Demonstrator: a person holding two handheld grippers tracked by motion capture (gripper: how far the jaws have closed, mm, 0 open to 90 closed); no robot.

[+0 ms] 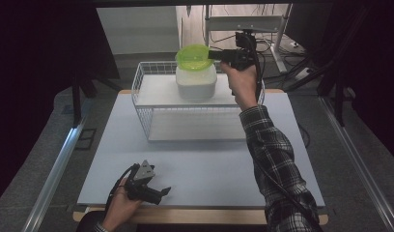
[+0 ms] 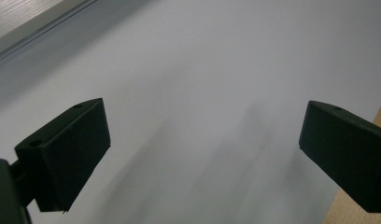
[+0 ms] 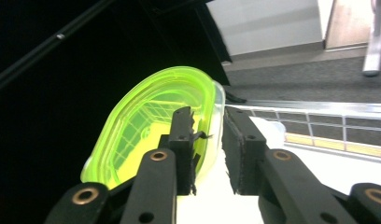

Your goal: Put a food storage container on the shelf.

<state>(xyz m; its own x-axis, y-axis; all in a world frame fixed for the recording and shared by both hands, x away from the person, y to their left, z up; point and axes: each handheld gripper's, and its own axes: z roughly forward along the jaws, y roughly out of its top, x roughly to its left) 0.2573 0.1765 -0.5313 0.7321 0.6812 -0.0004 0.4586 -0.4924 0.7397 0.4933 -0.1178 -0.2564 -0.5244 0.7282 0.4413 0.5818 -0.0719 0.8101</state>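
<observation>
High view: a green lid (image 1: 193, 56) is seen tilted above a white container (image 1: 196, 82), which stands on the top shelf of a white wire rack (image 1: 147, 121) on the pale surface (image 1: 224, 164). The right gripper (image 1: 215, 54) is held level at the lid's right edge. The left gripper (image 1: 162, 191) rests low on the surface near the front edge, well apart from the rack.

Left gripper view: the jaws are spread wide over bare surface, with nothing between them.

Right gripper view: the lid's rim (image 3: 212, 121) is seen between the jaws, a narrow gap showing beside the right jaw; whether the pads press on it cannot be told.
</observation>
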